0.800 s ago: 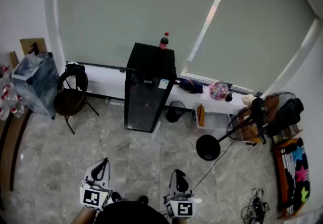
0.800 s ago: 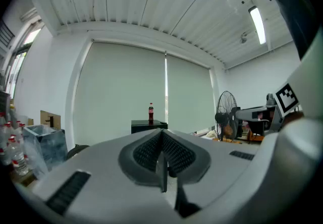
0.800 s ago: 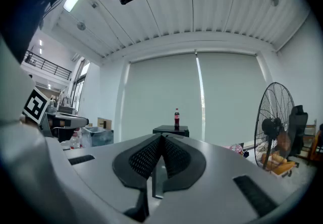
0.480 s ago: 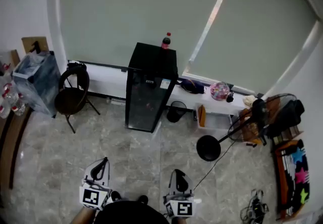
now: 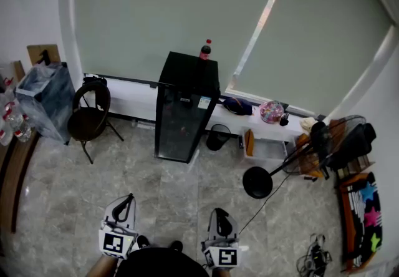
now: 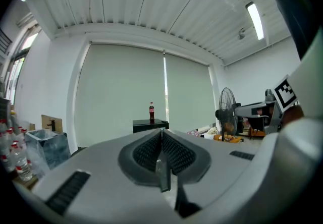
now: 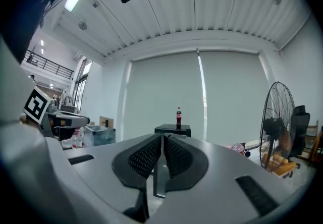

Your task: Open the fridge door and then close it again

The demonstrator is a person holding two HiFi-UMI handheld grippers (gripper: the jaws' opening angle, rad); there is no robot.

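A small black fridge (image 5: 184, 107) with a glass door stands against the far wall under the window blind, its door closed. A cola bottle (image 5: 205, 48) stands on top of it. The same fridge (image 6: 150, 125) shows far off in the left gripper view, and the fridge (image 7: 173, 129) appears just as distant in the right gripper view. My left gripper (image 5: 127, 202) and right gripper (image 5: 221, 214) are held low near my body, several floor tiles short of the fridge. Both are shut with nothing between the jaws.
A black chair (image 5: 89, 118) and a covered bin (image 5: 42, 102) stand left of the fridge. A small waste bin (image 5: 217, 137) sits to its right. A standing fan (image 5: 305, 151) with a round base (image 5: 257, 182) and a trailing cable occupies the right side. Shelving (image 5: 360, 219) lines the right wall.
The view has shifted very slightly; the fridge sits a little lower and nearer in frame. The grippers keep their places.
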